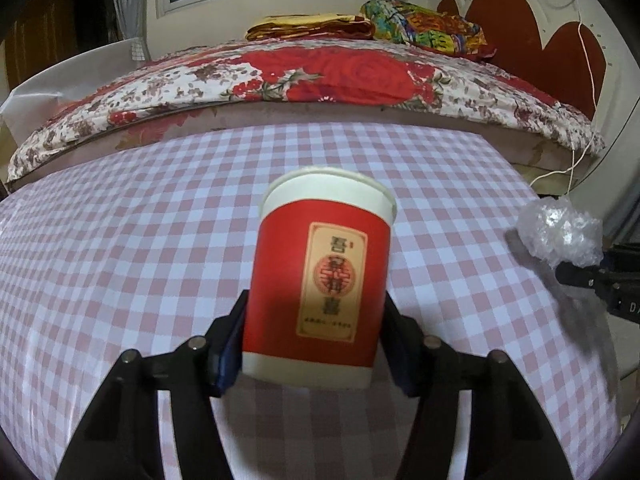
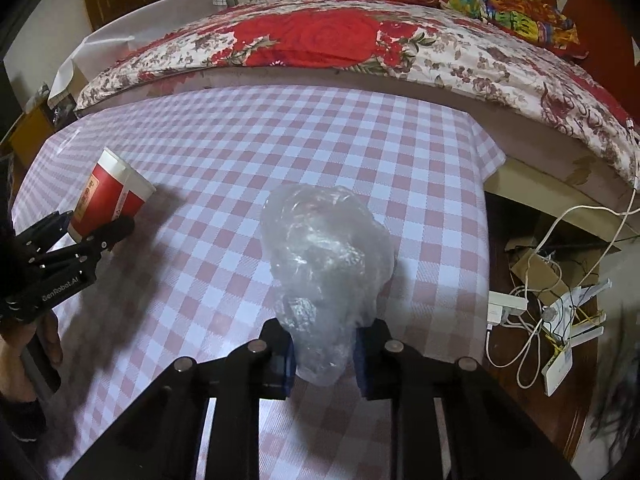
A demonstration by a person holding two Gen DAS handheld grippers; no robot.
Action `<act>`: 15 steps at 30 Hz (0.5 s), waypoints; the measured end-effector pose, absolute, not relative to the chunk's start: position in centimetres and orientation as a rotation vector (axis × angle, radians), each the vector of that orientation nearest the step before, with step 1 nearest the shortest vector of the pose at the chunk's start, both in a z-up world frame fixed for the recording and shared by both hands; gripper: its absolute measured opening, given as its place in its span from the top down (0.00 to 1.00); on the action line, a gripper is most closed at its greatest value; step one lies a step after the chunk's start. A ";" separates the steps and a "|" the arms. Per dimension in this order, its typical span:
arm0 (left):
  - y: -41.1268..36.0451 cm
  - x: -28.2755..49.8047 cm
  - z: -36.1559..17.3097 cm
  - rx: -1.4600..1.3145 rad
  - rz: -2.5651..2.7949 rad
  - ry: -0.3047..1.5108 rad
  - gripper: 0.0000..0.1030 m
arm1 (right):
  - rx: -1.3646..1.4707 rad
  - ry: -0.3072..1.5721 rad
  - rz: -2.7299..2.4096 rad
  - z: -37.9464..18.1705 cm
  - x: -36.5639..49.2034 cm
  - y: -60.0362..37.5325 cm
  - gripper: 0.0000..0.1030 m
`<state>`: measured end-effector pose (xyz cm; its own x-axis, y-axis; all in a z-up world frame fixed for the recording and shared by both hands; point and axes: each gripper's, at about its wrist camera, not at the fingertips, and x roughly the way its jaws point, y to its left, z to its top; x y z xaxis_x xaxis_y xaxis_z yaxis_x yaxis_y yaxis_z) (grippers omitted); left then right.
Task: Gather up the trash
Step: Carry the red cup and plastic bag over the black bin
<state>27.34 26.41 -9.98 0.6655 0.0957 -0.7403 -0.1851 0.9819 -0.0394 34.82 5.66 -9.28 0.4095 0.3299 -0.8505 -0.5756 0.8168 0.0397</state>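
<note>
Both pieces of trash are in the grippers at once, so the step in hand reads as the pick-up itself, with the carry-off not yet begun. The left gripper point(image 1: 314, 344) is about half spread with its pads against the 2 sides of the red paper cup point(image 1: 320, 280), gripping it low, near its white base; in the right wrist view the cup point(image 2: 108, 198) leans outward, and its base seems to be off the checked tablecloth point(image 1: 120, 240), though that is hard to be sure of. The right gripper point(image 2: 325, 354) is drawn in narrow, its blue pads squeezing the lower end of a crumpled wad of clear plastic wrap point(image 2: 326, 248), which bulges up and forward from the fingers over the middle of the cloth. No bin or bag for the trash shows in either view, so the next move seems to call for lifting both pieces clear and carrying them to wherever the rubbish goes. The cup, held low and leaning, could tip; the wrap is soft and could slip through a light grip.
</note>
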 end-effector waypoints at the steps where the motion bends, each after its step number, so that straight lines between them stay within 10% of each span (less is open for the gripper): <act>1: 26.4 27.2 -9.9 -0.114 0.159 0.829 0.41 | -0.276 0.996 0.580 -9.1 34.5 5.5 0.77; 15: 24.9 22.9 -8.2 -0.119 0.168 0.818 0.42 | -0.243 0.964 0.621 -6.9 29.5 4.3 0.77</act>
<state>22.95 24.91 -8.22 0.6717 0.1031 -0.7336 -0.1946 0.9800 -0.0404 29.53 4.29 -6.94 0.4140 0.3841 -0.8253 -0.5929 0.8017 0.0757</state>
